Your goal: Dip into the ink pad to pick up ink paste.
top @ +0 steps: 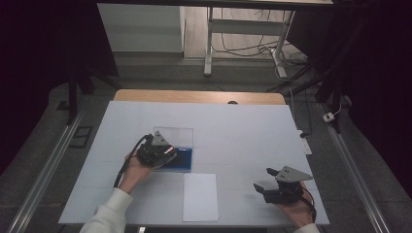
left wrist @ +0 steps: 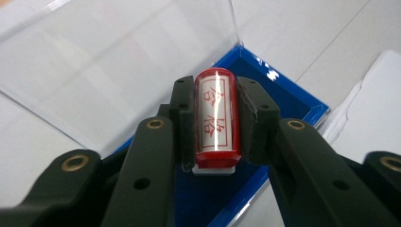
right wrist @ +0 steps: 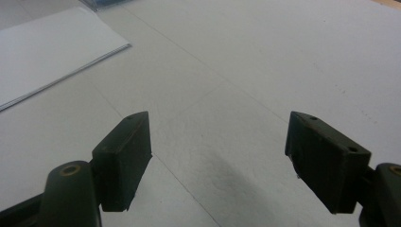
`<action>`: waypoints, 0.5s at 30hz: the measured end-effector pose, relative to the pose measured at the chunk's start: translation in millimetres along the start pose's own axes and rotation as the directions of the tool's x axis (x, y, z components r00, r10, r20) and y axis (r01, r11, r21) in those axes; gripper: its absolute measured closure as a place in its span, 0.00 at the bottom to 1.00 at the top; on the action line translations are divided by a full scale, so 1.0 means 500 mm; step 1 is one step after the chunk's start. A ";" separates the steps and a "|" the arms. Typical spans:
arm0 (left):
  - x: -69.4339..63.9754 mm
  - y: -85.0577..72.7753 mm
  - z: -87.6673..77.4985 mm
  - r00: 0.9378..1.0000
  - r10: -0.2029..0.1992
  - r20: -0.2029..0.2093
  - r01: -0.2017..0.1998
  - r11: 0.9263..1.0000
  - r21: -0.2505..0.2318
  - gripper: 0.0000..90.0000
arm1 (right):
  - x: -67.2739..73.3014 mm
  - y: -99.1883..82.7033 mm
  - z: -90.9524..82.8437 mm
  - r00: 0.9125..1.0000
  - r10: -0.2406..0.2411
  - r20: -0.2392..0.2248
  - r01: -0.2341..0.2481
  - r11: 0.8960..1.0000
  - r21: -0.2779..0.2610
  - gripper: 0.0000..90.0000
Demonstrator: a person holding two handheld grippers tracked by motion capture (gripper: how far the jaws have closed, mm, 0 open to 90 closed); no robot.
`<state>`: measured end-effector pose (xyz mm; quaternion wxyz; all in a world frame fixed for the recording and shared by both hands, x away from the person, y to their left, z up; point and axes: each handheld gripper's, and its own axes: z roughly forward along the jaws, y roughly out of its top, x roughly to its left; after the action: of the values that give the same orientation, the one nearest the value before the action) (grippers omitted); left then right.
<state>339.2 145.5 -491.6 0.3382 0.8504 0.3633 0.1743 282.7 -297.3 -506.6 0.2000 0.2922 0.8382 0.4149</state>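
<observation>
**Stamp clamped over the open ink-pad box**

High view: the left gripper (top: 156, 151) sits over the blue ink-pad box (top: 180, 160), left of the tabletop's (top: 243, 131) middle, its fingers closed on something red. The box's clear lid (top: 176, 136) lies open toward the far edge. A white sheet of paper (top: 199, 196) lies just beside the box on the near side, close to the near edge. The right gripper (top: 266, 179) rests near the near right corner, well apart from box and paper, its fingers spread wide with nothing between them. The white tabletop stands on a grey floor, with a white desk frame (top: 243, 29) and loose cables (top: 252, 48) beyond the far edge.

Left gripper view: both fingers (left wrist: 182, 123) press on the sides of a red cylindrical stamp (left wrist: 216, 118) with a white label bearing red characters. It is held above the dark blue pad of the box (left wrist: 283, 104); whether it touches the pad I cannot tell. The clear lid (left wrist: 118, 61) stands behind, and the paper (left wrist: 373, 109) lies at the right.

Right gripper view: the fingers (right wrist: 124, 158) stand wide open over bare tabletop (right wrist: 227, 94), holding nothing. The paper (right wrist: 52, 47) lies at the upper left.
</observation>
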 end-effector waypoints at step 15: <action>-0.001 0.023 -0.049 0.998 -0.004 0.055 0.006 0.999 -0.036 0.77 | -0.001 0.000 0.001 1.000 -0.006 -0.005 0.006 1.000 0.001 0.27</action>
<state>331.1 150.2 -466.4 0.3641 0.8477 0.3527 0.1565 283.2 -297.2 -506.8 0.1992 0.2888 0.8398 0.4144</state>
